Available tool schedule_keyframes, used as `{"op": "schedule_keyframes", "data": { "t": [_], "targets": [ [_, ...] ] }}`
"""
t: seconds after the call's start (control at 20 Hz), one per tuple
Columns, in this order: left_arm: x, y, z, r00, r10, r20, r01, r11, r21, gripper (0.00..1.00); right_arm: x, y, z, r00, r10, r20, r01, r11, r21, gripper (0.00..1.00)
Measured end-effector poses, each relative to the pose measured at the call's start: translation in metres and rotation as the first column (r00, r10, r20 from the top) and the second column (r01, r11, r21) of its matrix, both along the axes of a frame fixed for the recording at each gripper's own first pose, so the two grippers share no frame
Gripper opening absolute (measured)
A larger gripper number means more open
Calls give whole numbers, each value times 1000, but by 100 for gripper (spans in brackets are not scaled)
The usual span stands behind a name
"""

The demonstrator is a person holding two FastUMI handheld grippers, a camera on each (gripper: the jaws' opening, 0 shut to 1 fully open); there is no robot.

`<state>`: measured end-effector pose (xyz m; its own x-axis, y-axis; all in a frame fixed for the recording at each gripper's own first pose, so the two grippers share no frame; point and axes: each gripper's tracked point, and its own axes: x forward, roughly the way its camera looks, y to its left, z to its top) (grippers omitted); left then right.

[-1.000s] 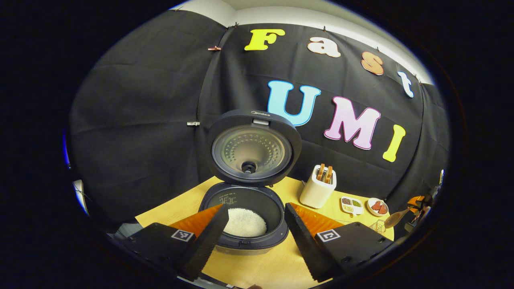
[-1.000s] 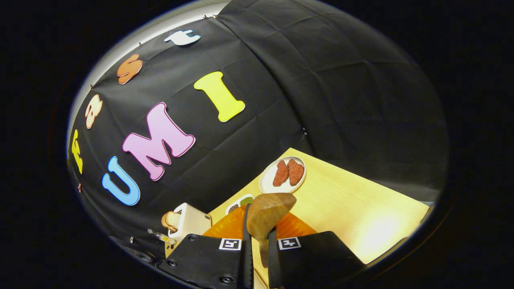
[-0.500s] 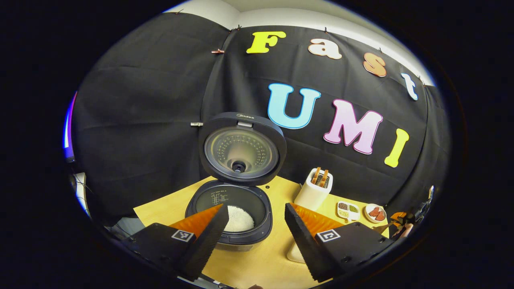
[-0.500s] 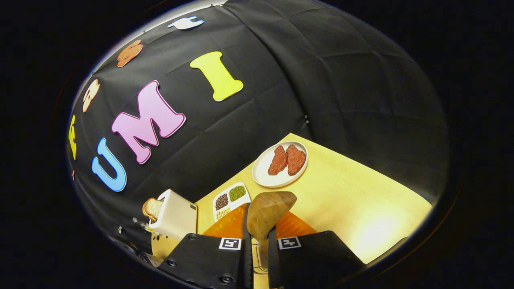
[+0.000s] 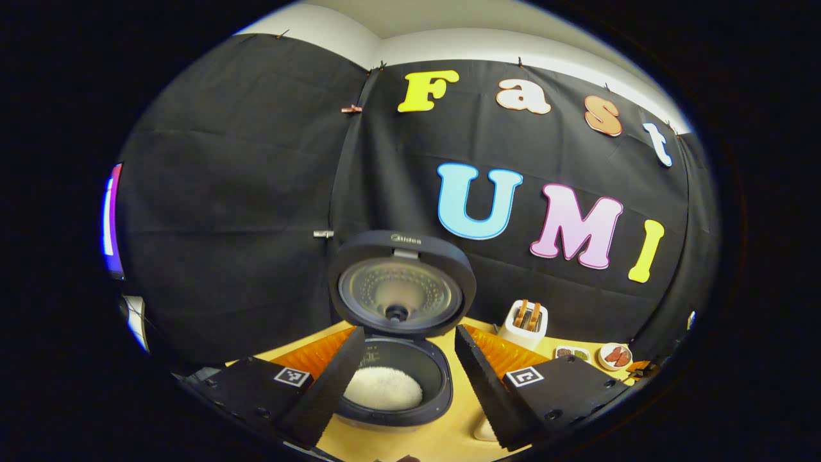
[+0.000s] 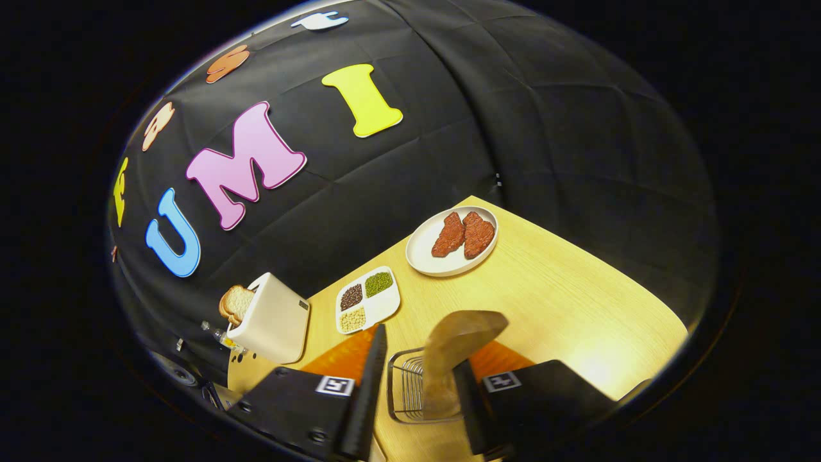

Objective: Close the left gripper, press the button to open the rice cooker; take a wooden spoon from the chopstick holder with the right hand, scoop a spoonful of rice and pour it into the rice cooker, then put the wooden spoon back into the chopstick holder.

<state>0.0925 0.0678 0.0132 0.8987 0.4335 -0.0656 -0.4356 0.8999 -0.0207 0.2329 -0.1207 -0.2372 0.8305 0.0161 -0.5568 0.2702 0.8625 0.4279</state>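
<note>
Since the wooden spoon (image 6: 458,359) now stands in the wire chopstick holder (image 6: 410,391) at the bottom centre of the right gripper view, with the right tongs (image 6: 417,385) spread and seemingly free of it, a straight, slow withdrawal upward looks wise, so neither finger catches it. Lower centre in the left gripper view, the left tongs (image 5: 407,378) gape before the open rice cooker (image 5: 394,378), which holds rice (image 5: 383,388).

The left gripper (image 5: 409,372) is held level, with its jaws spread wide apart and nothing gripped between them. The right gripper (image 6: 417,385) is angled downward; its fingers are parted, and no contact with either pad can be confirmed.
</note>
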Motion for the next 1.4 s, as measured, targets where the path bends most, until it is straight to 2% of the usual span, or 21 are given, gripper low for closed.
{"op": "schedule_keyframes", "data": {
  "t": [0.1,0.15,0.3,0.45,0.6,0.7,0.75,0.85,0.95,1.1,1.2,1.35,1.4],
  "targets": [
    [11,4,17,1000,-17,20,16,998,65,95,-13,-8,3,1000,-7,-10,6,999,-34,86],
    [16,4,28,999,-33,36,29,994,104,95,-22,-14,9,1000,-16,-8,16,998,-57,99],
    [34,-9,56,990,-114,81,93,970,223,95,-46,-30,28,999,-44,9,45,992,-115,99],
    [57,-11,71,976,-186,109,149,948,282,92,-75,-41,47,997,-71,25,74,985,-153,98],
    [75,-2,93,961,-232,149,172,927,334,99,-106,-46,64,995,-93,34,98,977,-189,98],
    [89,9,106,950,-259,175,181,912,368,96,-126,-45,74,994,-104,38,110,972,-206,99],
    [96,18,108,948,-263,181,181,909,375,99,-137,-42,77,994,-106,37,112,970,-215,99],
    [107,38,106,950,-258,176,177,909,376,96,-154,-36,80,994,-109,31,113,967,-228,99],
    [116,58,107,951,-251,180,174,916,362,99,-169,-29,83,993,-119,23,121,965,-234,99],
    [135,73,93,957,-261,125,203,914,352,96,-182,-16,84,993,-114,15,114,963,-246,99],
    [143,70,84,960,-267,87,223,914,338,99,-192,-4,84,996,-85,4,83,961,-265,99],
    [145,72,68,968,-245,56,220,934,280,96,-199,6,90,999,-35,12,38,949,-314,99],
    [144,71,71,967,-245,65,219,937,272,100,-200,9,92,1000,-23,13,26,947,-320,99]
  ]
}}
